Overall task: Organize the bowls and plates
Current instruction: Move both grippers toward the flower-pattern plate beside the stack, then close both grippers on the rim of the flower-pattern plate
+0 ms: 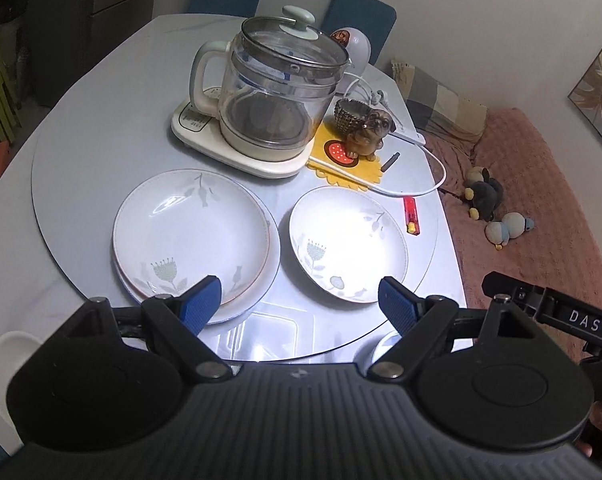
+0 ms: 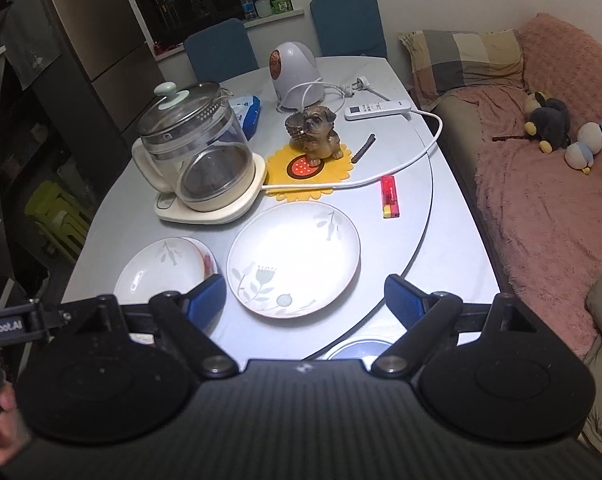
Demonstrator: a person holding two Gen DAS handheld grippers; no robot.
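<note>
Both hand-held grippers hang above the counter's near edge with jaws spread wide, empty. The single plate [image 2: 293,258] lies just beyond the right hand-held gripper [image 2: 305,300], right of the stacked plates [image 1: 193,232], which sit just beyond the left hand-held gripper [image 1: 299,302]. Each is nearer its own side's plate.

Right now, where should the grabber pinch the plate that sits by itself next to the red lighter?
Probably its near rim. The lone plate lies flat with a shallow upturned edge, so one finger could slide under and one over. Its near side is bare table, and the open right gripper already faces that rim; the lighter sits beyond.
</note>
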